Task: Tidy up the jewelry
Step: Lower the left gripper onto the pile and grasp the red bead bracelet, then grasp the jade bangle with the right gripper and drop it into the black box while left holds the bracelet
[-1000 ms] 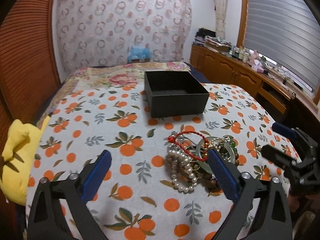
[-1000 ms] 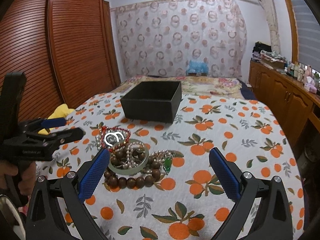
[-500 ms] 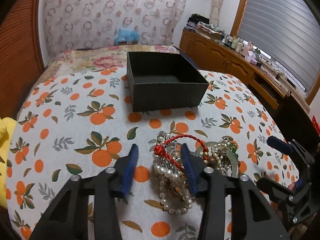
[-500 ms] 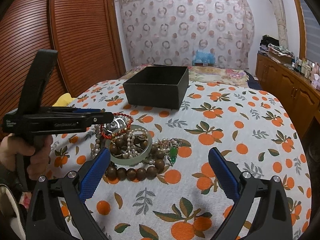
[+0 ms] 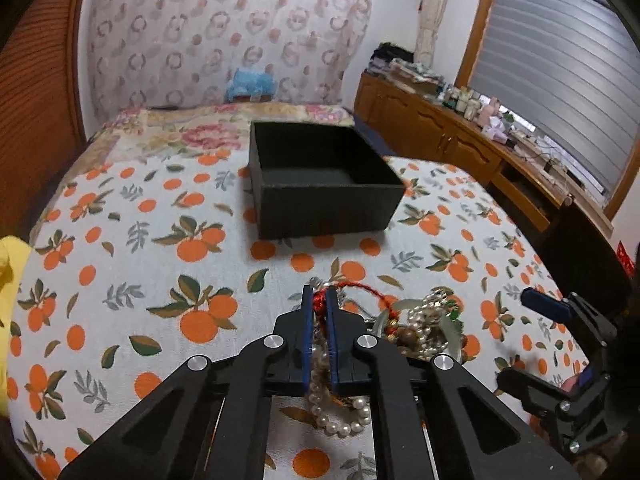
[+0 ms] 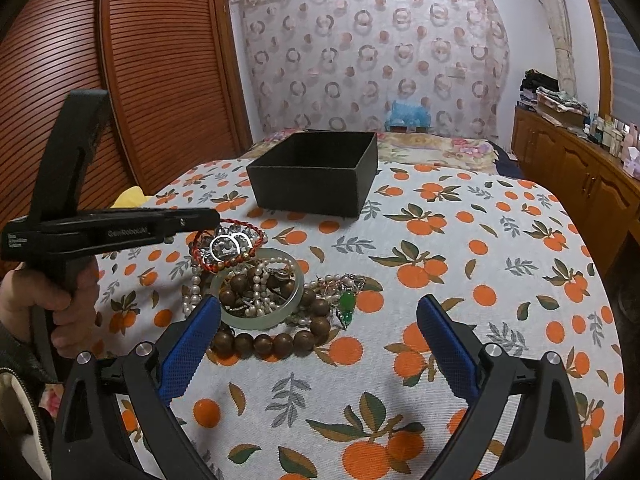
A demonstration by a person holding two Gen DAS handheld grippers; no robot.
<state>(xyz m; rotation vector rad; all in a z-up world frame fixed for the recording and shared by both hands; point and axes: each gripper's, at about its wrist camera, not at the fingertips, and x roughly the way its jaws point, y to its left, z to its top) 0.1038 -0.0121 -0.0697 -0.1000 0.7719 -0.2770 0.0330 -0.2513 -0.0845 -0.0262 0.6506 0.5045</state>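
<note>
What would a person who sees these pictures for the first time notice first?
First, the tangled pile of pearl strands, brown wooden beads and a pale green bangle on the orange-printed tablecloth. The left gripper has its blue-padded fingers shut on the red braided cord bracelet at the pile's edge. Behind the pile stands an open black square box.

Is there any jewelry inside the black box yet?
No, the left wrist view shows the black box with a bare floor, and the jewelry pile lies on the tablecloth in front of it.
</note>
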